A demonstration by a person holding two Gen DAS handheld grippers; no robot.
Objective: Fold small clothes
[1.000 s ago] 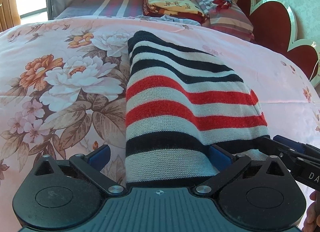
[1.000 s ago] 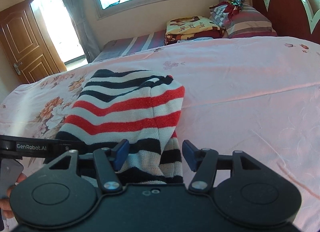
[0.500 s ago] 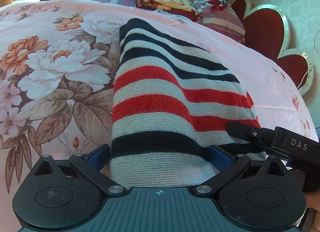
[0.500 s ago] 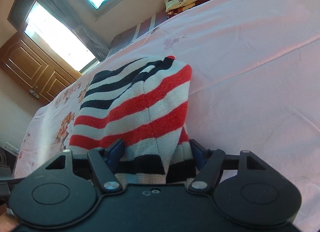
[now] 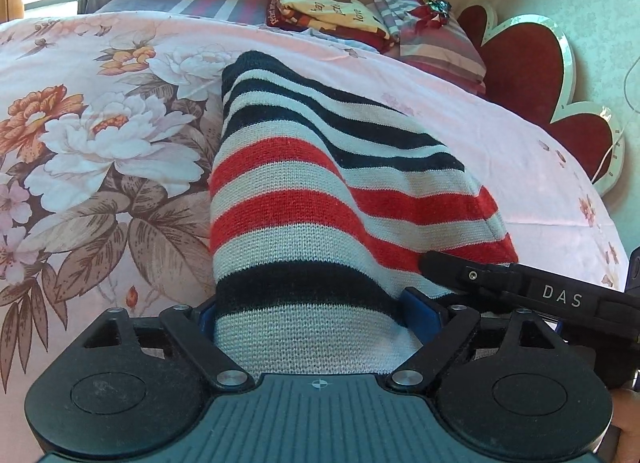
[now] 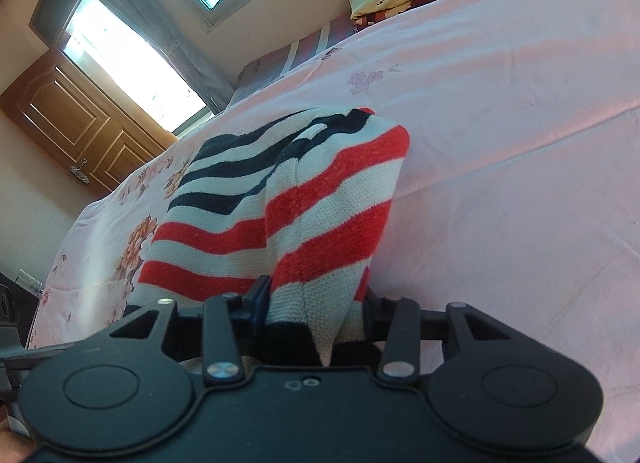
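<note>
Nearest the lens, the left gripper [image 5: 308, 313] has its jaws clamped on the near hem of the striped knit garment [image 5: 320, 199], the blue pads pressed into the cloth on both sides. The right gripper [image 6: 312, 303] grips the same hem at its other corner, jaws closed on a bunched fold of the knit. In the left view its black finger reaches in from 4 o'clock, just beside the left one.

The step in hand appears to be carrying the near edge over toward the far edge. To do it well, both grippers should rise together, keep the hem taut between them, and lay it square on the far end without dragging the lower layer.

The garment lies on the bed [image 5: 520, 151], its long axis running from 6 o'clock up toward 12 o'clock, stripes crosswise. Beyond it, at 1 o'clock, sits a stack of folded bedding [image 5: 332, 11].
</note>
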